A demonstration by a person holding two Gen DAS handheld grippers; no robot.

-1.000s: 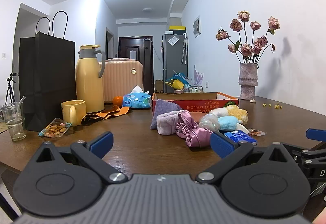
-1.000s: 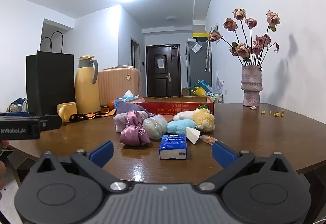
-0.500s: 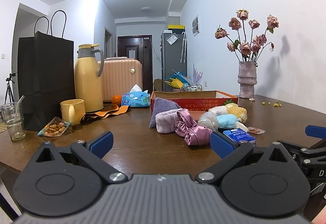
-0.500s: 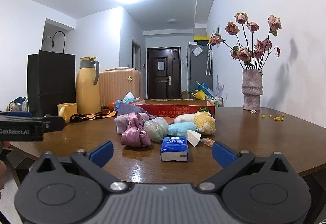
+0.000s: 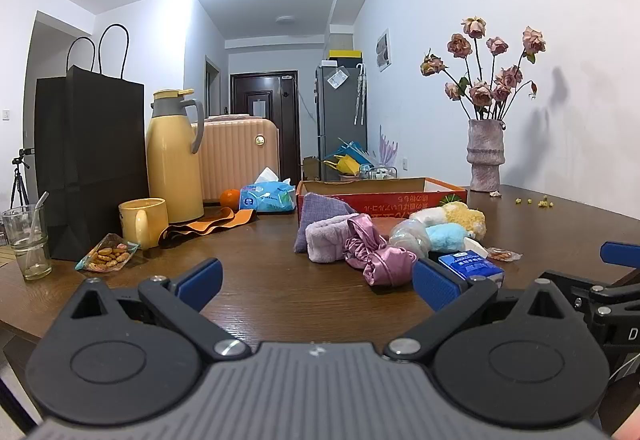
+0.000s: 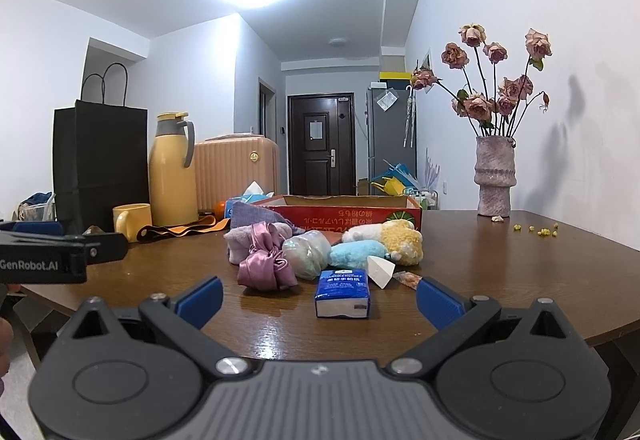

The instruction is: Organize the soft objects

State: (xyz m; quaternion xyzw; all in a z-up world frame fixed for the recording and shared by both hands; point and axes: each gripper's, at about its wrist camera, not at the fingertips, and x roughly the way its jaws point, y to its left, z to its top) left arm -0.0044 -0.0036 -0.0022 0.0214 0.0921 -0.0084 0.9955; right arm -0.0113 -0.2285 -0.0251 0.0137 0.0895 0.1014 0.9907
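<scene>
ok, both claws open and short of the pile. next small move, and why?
Probably ease the right claw forward and down onto the blue tissue pack. It lies nearest, centred between the open fingers, apart from the pile and unobstructed. The red box behind the pile looks like the destination. The left claw is open too, with only bare table directly ahead.

The right tongs (image 6: 319, 298) eased slightly closer to the blue tissue pack (image 6: 343, 292); nothing on the tabletop (image 6: 500, 264) shifted.
</scene>
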